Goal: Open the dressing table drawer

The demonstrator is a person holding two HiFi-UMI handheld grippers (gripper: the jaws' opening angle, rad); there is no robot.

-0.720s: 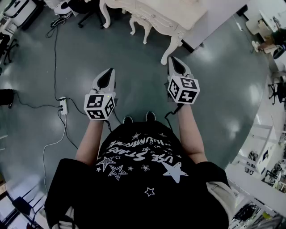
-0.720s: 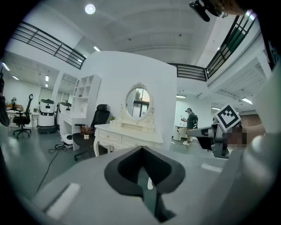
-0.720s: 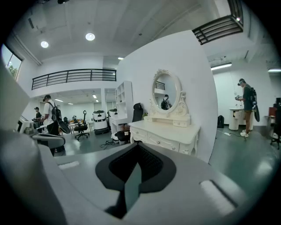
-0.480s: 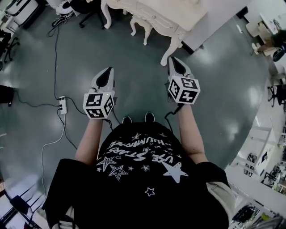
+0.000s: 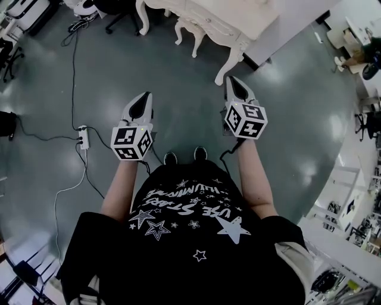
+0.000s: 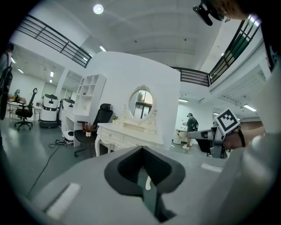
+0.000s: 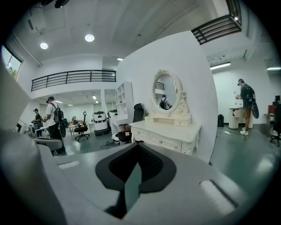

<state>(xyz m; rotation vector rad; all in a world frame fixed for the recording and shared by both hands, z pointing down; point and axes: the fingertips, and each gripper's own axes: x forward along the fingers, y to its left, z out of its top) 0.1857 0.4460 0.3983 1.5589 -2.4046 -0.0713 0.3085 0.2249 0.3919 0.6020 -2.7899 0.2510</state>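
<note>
Facing the dressing table [image 5: 220, 18] at twelve o'clock, well apart, left claw [image 5: 144, 98] and right claw [image 5: 233, 83] are hanging closed, empty; its rigid drawer [image 7: 173, 145] is probably sliding lightly, best pinched at the small knob [image 7: 161, 141].

Left gripper [image 5: 141, 102] and right gripper [image 5: 236, 85] hover over grey floor [image 5: 178, 77], short of the dressing table [image 5: 238, 21]
</note>
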